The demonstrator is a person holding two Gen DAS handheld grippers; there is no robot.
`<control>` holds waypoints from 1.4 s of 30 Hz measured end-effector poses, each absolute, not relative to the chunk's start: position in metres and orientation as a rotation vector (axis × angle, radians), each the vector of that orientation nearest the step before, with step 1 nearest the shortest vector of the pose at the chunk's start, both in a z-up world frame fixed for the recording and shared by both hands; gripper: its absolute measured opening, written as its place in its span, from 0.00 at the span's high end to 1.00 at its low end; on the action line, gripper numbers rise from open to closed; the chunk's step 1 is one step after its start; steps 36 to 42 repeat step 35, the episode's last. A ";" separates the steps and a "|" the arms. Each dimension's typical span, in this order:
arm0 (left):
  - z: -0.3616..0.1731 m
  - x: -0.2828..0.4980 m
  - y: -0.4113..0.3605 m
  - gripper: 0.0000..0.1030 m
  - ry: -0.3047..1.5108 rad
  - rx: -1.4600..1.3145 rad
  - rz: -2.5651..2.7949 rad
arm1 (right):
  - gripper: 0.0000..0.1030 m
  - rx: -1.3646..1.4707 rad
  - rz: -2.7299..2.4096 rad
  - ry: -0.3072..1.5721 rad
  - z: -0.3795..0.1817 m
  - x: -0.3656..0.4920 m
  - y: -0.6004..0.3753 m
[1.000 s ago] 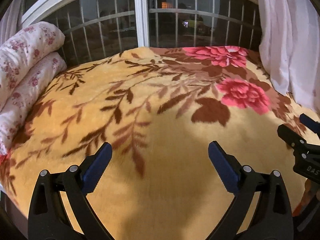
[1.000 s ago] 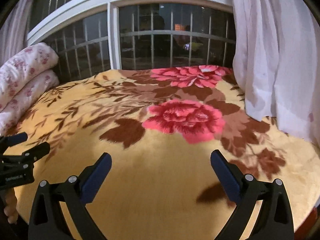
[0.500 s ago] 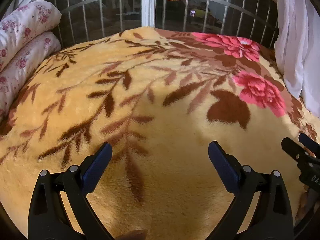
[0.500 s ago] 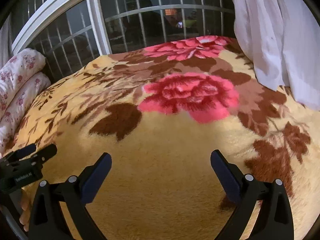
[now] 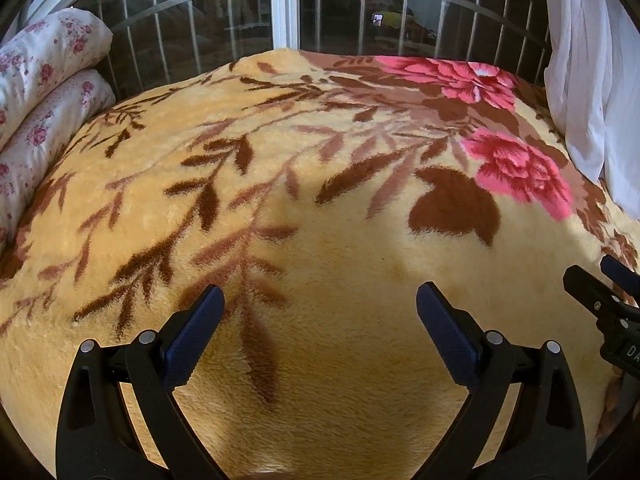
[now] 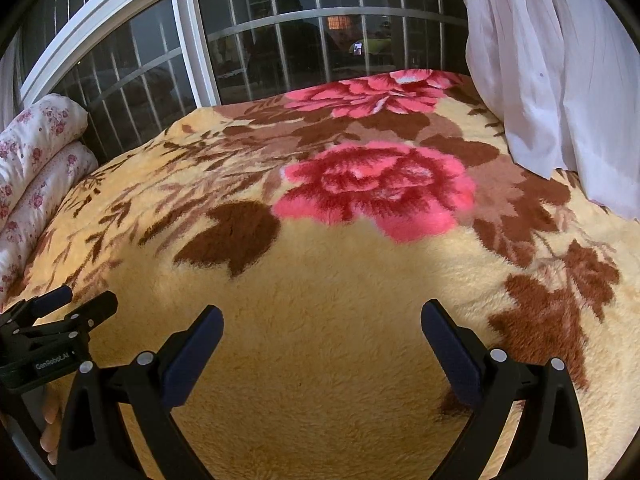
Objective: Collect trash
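Now both of my grippers have dropped closer to the bed than a second ago. My left gripper (image 5: 318, 320) and right gripper (image 6: 322, 326) are both spread wide, grasping nothing. Ahead of them lies only the yellow blanket (image 5: 340, 240) with its pink flowers; I can make out no trash on it. Beyond, folded quilts (image 5: 44, 92) sit far left, a white curtain (image 6: 560, 80) far right, and a dark barred window (image 5: 288, 12) farthest.

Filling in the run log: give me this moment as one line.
task: collect trash | left gripper: open, empty | right gripper: open, empty | both over floral blanket | trash: none visible
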State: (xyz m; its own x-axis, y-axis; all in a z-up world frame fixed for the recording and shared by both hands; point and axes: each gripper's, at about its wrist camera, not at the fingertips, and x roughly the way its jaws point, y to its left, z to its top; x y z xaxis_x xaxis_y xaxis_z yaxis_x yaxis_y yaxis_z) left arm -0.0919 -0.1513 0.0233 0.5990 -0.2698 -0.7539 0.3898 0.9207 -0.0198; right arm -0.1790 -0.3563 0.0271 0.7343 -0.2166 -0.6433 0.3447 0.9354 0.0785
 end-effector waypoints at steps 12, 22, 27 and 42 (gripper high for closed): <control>0.021 -0.093 -0.154 0.09 0.853 0.156 -0.391 | 0.05 0.201 -0.311 0.682 0.026 -0.179 -0.357; 0.025 -0.099 -0.157 0.09 0.800 0.180 -0.389 | 0.05 0.199 -0.310 0.683 0.025 -0.178 -0.357; 0.027 -0.103 -0.158 0.09 0.775 0.196 -0.400 | 0.05 0.199 -0.310 0.684 0.024 -0.178 -0.357; 0.023 -0.096 -0.153 0.09 0.827 0.161 -0.400 | 0.05 0.198 -0.307 0.686 0.025 -0.177 -0.358</control>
